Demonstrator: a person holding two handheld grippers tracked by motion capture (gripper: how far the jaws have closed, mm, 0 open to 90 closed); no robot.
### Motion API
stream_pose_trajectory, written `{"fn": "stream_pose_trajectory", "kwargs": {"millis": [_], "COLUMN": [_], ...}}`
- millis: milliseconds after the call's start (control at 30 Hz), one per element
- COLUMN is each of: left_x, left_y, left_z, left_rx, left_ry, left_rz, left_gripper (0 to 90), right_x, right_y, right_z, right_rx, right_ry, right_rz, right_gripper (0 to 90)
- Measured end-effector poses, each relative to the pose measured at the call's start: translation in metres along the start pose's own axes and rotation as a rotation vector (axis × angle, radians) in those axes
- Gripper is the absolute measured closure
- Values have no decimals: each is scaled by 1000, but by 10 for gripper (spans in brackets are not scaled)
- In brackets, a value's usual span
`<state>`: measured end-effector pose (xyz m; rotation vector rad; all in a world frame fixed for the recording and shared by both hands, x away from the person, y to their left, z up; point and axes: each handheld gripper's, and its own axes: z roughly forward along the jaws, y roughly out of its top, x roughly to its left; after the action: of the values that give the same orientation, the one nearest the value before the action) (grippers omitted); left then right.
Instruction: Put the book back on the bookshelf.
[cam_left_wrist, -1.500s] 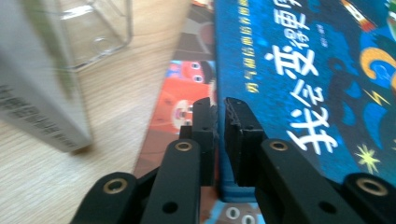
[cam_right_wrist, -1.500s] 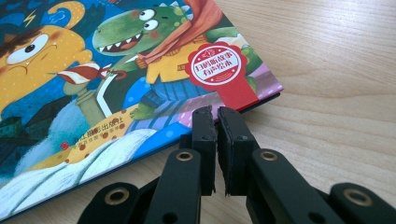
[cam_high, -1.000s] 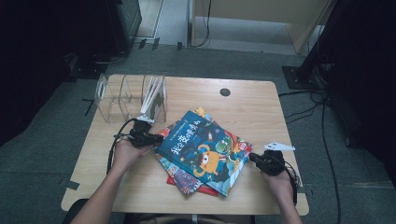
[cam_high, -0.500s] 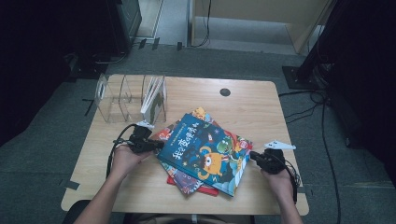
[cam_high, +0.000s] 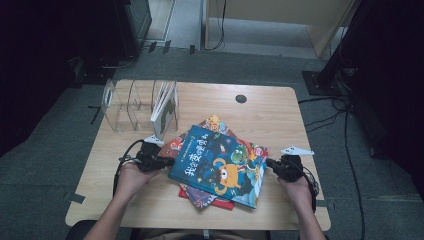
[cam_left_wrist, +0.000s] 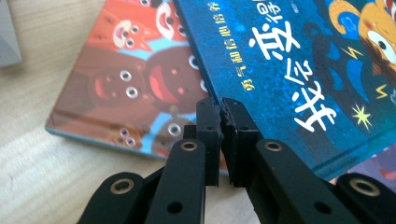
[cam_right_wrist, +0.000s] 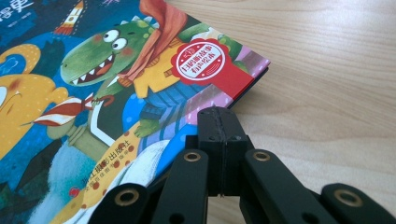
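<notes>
In the high view, the blue book (cam_high: 220, 165) lies atop a stack on the desk (cam_high: 280, 115), flanked by both claws. In the left gripper view, the left claw (cam_left_wrist: 219, 116) is closed, empty, at its edge. In the right gripper view, the right claw (cam_right_wrist: 219, 122) is closed, empty, at the opposite edge. Squaring appears under way; a clean lift would next require opened jaws.

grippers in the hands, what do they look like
Both are black. The left gripper and right gripper each have two flat black jaws on perforated link arms with brass-coloured rivets. From above, a pale three-cornered plate tops each, and black cables loop from them. The forearms show no sleeves.
</notes>
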<state>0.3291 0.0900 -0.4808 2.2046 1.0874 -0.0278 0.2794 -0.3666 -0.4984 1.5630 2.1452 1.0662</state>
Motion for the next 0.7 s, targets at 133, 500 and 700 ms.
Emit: {"fn": "stream_pose_trajectory", "kwargs": {"millis": [133, 500, 700], "left_x": [-2, 3, 4], "left_y": [-5, -12, -17], "left_z": [-3, -14, -19], "left_rx": [4, -17, -49], "left_ry": [-2, -9, 21], "left_rz": [-9, -37, -21], "left_gripper": [839, 653, 552], "right_x": [0, 1, 6], "right_y": [4, 13, 18], "right_z": [4, 13, 19], "right_rx": [1, 6, 10], "right_ry": [2, 24, 35], "right_rz": [-8, -32, -60], "right_gripper": [900, 885, 878]}}
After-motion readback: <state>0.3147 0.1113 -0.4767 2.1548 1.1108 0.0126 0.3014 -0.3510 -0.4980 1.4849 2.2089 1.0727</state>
